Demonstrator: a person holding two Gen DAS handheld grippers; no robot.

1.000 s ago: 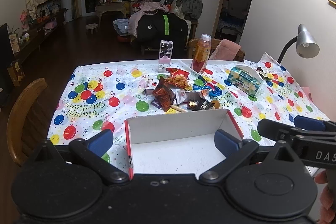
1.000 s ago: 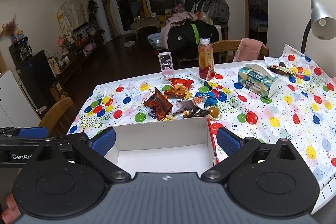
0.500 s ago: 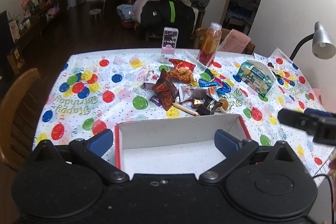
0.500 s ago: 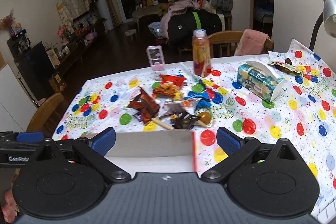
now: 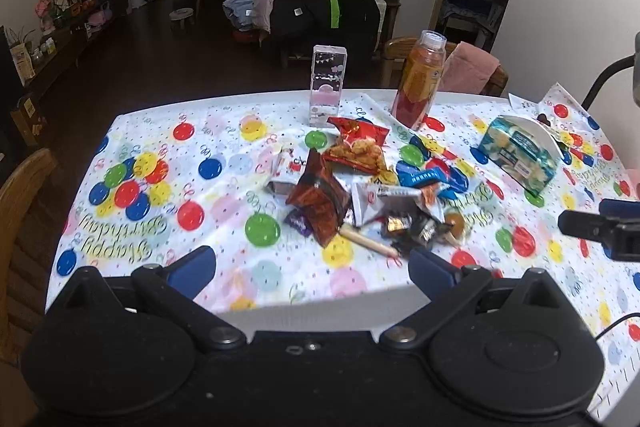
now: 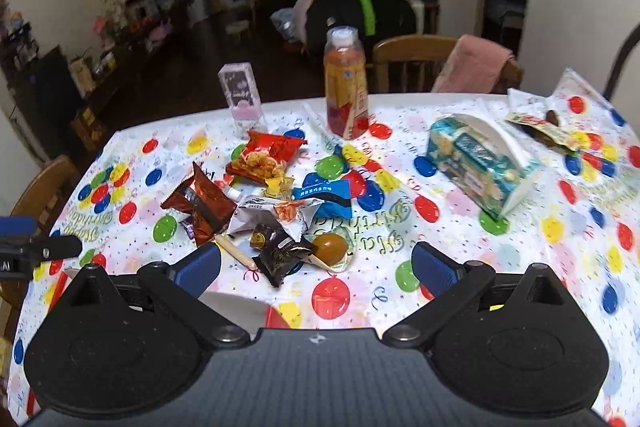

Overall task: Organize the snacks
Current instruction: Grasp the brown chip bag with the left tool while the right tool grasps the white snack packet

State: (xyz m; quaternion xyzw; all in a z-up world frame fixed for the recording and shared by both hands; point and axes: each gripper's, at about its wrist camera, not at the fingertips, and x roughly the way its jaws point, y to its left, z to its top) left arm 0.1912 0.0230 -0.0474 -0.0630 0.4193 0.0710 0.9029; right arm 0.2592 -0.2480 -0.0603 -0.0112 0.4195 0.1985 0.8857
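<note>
A heap of snacks lies mid-table: a brown-red packet (image 5: pixel 320 195) (image 6: pixel 200 203), a red crisp packet (image 5: pixel 360 143) (image 6: pixel 264 155), a blue packet (image 5: pixel 428 177) (image 6: pixel 324 195), a white packet (image 6: pixel 272 211), a dark wrapped sweet (image 6: pixel 280 251) and a golden round sweet (image 6: pixel 330 245). The white box (image 5: pixel 320 307) with a red edge (image 6: pixel 276 315) sits just under both cameras, mostly hidden. My left gripper (image 5: pixel 312 267) is open above the box's far wall. My right gripper (image 6: pixel 316 267) is open just short of the dark sweet. Neither holds anything.
On the balloon-print tablecloth (image 5: pixel 160 195) stand an orange drink bottle (image 5: pixel 420 83) (image 6: pixel 346 87), a clear pink box (image 5: pixel 328 87) and a tissue box (image 5: pixel 520 155) (image 6: pixel 476 163). Wooden chairs (image 6: pixel 408 63) stand at the far side and left. A lamp arm (image 5: pixel 604 79) rises at the right.
Both grippers have moved forward over the box toward the snack heap, so the box now shows only as a strip below them. Both stay open.
</note>
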